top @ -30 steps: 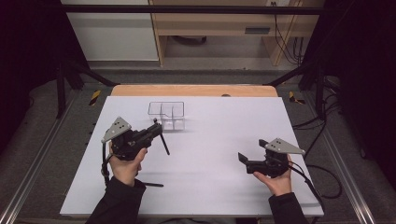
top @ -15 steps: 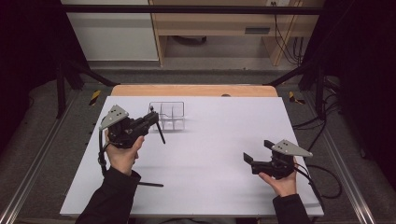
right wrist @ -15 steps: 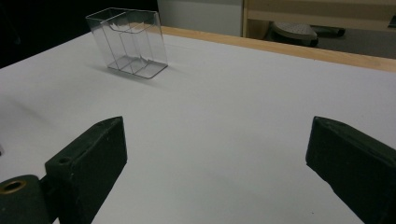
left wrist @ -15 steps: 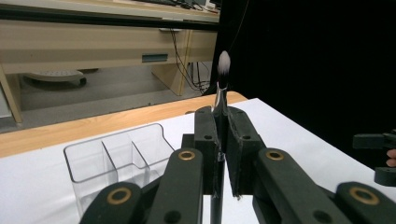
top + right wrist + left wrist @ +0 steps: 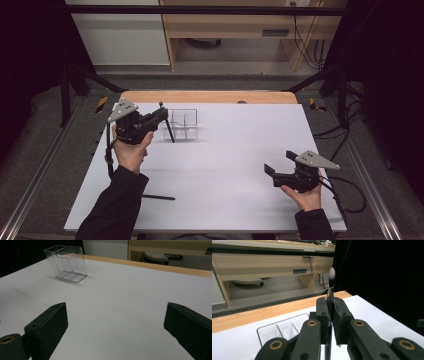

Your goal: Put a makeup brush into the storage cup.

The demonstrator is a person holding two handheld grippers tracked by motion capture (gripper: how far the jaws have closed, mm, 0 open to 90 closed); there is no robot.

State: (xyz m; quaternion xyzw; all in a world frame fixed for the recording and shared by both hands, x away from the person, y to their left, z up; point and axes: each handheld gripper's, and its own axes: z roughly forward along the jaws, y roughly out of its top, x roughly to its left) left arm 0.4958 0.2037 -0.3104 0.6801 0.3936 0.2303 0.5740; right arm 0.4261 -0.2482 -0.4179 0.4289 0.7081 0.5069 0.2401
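Your left gripper (image 5: 161, 116) was up at about ten o'clock on the white table (image 5: 235, 165), its jaws pinched tight on a thin black makeup brush (image 5: 168, 128). In the left gripper view the brush (image 5: 330, 297) stood upright between the two black jaws, its pale bristle tip above them and its handle running down below them. From the high view the handle slanted down toward the table just in front of the clear organizer (image 5: 184, 124), which stood at roughly eleven o'clock, near the wooden far edge (image 5: 210, 96); whether the brush touched the organizer could not be told. The organizer (image 5: 284, 330) showed divided compartments right behind your left jaws, and the right gripper view showed it (image 5: 67, 263) standing upright and well apart from that gripper. Your right gripper (image 5: 272, 172) sat low at about four o'clock, its jaws spread wide with nothing between them, bare white table showing in the gap (image 5: 115, 322). A second thin black stick (image 5: 158, 197) lay flat on the table at around seven o'clock, beside your left sleeve (image 5: 112, 210).
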